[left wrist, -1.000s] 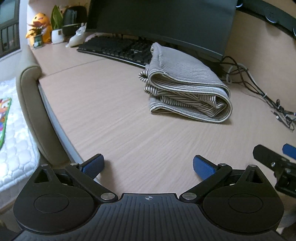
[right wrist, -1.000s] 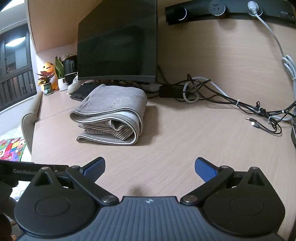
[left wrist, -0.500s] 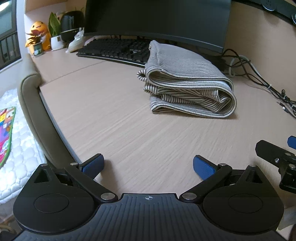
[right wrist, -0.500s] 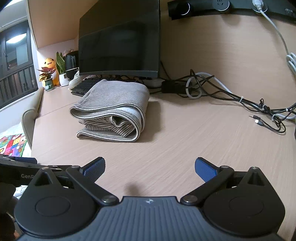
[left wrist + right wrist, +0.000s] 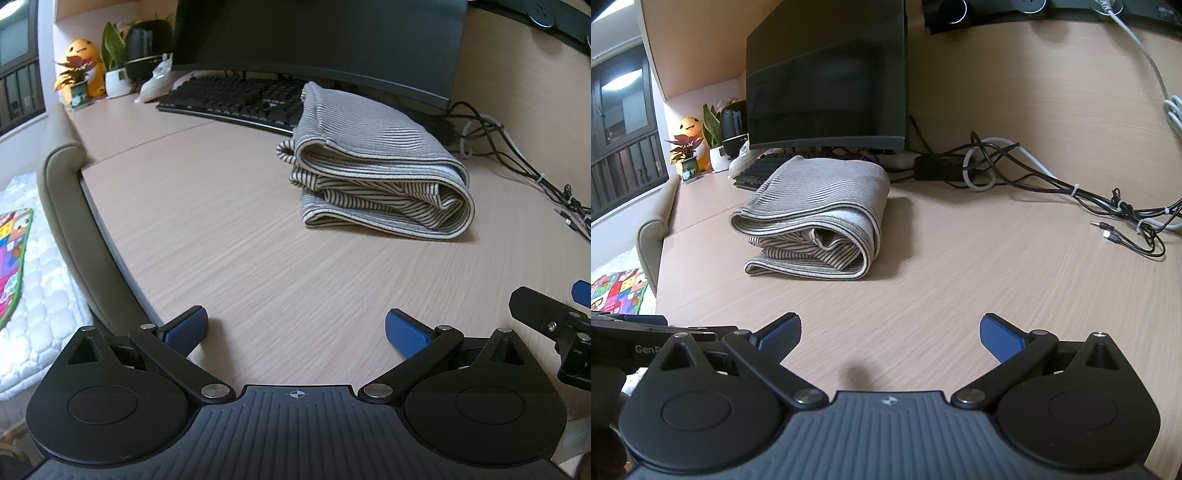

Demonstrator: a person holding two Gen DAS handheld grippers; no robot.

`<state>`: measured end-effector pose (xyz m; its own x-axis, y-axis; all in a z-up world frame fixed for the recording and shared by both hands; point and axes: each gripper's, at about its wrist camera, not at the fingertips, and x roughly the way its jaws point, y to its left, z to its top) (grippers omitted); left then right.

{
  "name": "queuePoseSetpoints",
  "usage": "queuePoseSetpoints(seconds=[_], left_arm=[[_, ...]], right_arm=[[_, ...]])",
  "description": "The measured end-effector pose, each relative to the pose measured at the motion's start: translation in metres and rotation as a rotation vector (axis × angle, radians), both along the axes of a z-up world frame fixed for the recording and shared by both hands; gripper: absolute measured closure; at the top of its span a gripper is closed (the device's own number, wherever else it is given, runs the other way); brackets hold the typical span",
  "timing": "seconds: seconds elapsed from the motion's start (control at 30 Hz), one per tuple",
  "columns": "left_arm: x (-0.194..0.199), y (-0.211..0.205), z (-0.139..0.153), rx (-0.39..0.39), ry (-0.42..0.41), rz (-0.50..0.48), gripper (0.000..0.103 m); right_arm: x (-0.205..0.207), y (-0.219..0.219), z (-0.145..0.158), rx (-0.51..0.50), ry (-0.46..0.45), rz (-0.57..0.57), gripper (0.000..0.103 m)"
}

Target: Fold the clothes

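Note:
A grey-and-white striped garment lies folded in a thick bundle on the wooden desk, just in front of the keyboard; it also shows in the right wrist view. My left gripper is open and empty, held back near the desk's front edge, well short of the bundle. My right gripper is open and empty, also well short of the bundle. Part of the right gripper shows at the right edge of the left wrist view.
A dark monitor and black keyboard stand behind the garment. Tangled cables lie at the back right. Potted plants and an orange toy sit at the far left corner. A padded chair back borders the desk's left edge.
Both grippers have tilted slightly so the view sits a bit lower and more level on the desk. The folded garment has not moved. Both stay open.

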<state>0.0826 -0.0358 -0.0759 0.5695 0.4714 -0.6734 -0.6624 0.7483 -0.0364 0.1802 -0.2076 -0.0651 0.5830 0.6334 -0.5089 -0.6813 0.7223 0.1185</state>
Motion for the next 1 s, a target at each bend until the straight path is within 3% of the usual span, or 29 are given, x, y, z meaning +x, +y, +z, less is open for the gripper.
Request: queuePoseSetpoints(seconds=[1.0], left_arm=[[-0.0037,-0.0013,0.0003,0.001,0.004,0.013,0.000]], right_arm=[[0.0002,0.0026,-0.0011,-0.015,-0.001,0.005,0.000]])
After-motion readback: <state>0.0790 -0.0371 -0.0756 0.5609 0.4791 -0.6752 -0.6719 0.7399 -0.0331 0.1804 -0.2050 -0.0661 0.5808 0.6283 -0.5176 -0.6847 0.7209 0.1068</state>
